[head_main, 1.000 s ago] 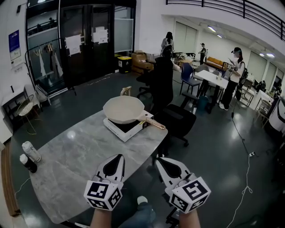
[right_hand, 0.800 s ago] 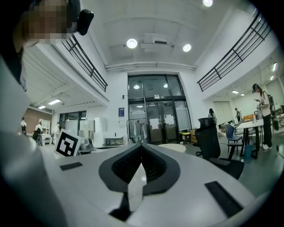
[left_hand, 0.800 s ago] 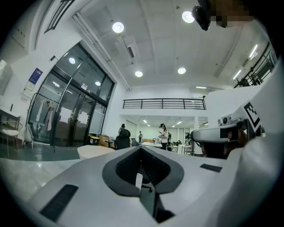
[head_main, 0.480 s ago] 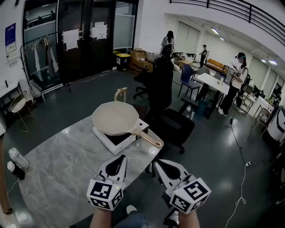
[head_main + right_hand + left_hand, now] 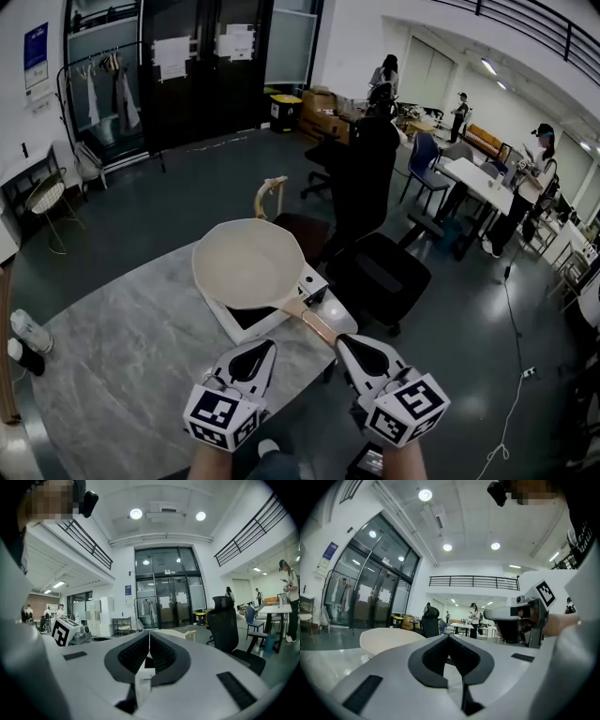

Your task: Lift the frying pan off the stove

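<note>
A cream frying pan (image 5: 247,263) sits on a white portable stove (image 5: 270,307) at the far right end of the grey marble table (image 5: 112,375). Its tan handle (image 5: 314,324) points toward me, ending between the two grippers. My left gripper (image 5: 265,345) is shut and empty, just left of the handle's end. My right gripper (image 5: 340,341) is shut too, just right of the handle, holding nothing. In the left gripper view the pan (image 5: 386,639) shows as a pale rim beyond the jaws. The right gripper view shows the pan (image 5: 174,633) low ahead.
A black office chair (image 5: 375,253) stands right behind the stove, a wooden chair back (image 5: 267,194) beside it. Two bottles (image 5: 23,339) lie on the floor at the left. People stand at desks (image 5: 483,178) far back right.
The pan and stove have come closer and lower in view, and both shut grippers now flank the end of the handle. The bottles slid toward the left edge.
</note>
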### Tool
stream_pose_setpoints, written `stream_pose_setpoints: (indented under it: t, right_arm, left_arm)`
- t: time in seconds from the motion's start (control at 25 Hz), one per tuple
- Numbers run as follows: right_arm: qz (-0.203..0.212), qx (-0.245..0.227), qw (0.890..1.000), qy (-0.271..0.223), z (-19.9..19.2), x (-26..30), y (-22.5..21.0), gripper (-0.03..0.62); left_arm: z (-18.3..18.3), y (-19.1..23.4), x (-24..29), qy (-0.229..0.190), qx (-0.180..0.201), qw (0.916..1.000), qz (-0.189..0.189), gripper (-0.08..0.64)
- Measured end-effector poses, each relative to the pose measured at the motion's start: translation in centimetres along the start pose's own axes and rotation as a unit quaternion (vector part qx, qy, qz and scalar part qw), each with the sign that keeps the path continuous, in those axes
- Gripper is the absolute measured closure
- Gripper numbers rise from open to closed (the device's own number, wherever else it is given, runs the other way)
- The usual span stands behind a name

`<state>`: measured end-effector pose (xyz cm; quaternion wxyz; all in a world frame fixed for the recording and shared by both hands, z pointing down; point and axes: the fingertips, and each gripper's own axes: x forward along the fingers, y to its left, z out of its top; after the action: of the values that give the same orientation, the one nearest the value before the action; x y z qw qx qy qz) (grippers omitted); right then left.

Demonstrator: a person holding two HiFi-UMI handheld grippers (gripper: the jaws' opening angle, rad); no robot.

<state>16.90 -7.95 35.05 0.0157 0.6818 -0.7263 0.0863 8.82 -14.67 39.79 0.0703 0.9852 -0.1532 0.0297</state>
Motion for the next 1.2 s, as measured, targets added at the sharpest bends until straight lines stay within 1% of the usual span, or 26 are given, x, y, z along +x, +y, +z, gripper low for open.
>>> stream_pose_setpoints:
  t: [0.08,0.32,0.4,0.52,0.6,0.68,0.72,0.8,0.92,0.96,1.04,1.2]
  right_arm:
    - [0.003,0.005,1.0,0.0,-0.1,0.9,-1.3,0.567]
    - [0.015,0.021,0.999,-0.018,0.4,3.0,-3.9,0.566]
    - [0.02,0.023,0.999,-0.018,0.6,3.5,-4.8,0.566]
    - [0.03,0.031,0.999,-0.015,0.5,4.2,-6.7,0.566]
    - [0.044,0.035,0.998,-0.013,0.5,4.8,-7.9,0.566]
    - [0.066,0.031,0.997,-0.008,0.7,5.5,-8.6,0.566]
    - [0.078,0.027,0.997,-0.005,0.8,5.9,-9.0,0.566]
    - [0.1,0.025,0.995,0.003,0.5,6.7,-9.8,0.566]
    - [0.132,0.028,0.991,0.017,-0.2,7.9,-11.0,0.566]
    - [0.142,0.029,0.989,0.019,-0.3,8.3,-11.4,0.566]
    - [0.161,0.034,0.986,0.023,-0.4,9.0,-12.1,0.566]
    - [0.207,0.037,0.977,0.047,-1.8,10.3,-12.3,0.566]
  left_arm:
    - [-0.6,0.5,0.6,0.011,-0.017,0.9998,0.003,0.548]
    - [-2.2,1.5,1.4,0.036,-0.049,0.9979,0.023,0.548]
    - [-2.6,1.7,1.8,0.037,-0.077,0.9959,0.029,0.548]
    - [-3.6,1.8,2.7,0.041,-0.131,0.9899,0.034,0.546]
    - [-4.3,1.8,3.4,0.048,-0.155,0.986,0.04,0.546]
    - [-4.4,1.7,4.0,0.049,-0.18,0.9815,0.043,0.545]
    - [-4.4,1.6,4.4,0.048,-0.195,0.9786,0.043,0.528]
    - [-4.7,1.3,5.1,0.047,-0.227,0.9718,0.042,0.445]
    - [-5.6,0.5,6.2,0.042,-0.271,0.961,0.036,0.39]
    - [-5.8,0.1,6.5,0.04,-0.286,0.9569,0.03,0.345]
    - [-6.3,-0.8,7.4,0.04,-0.318,0.9471,0.021,0.287]
    - [-8.1,-2.3,8.6,0.043,-0.373,0.9265,0.026,0.244]
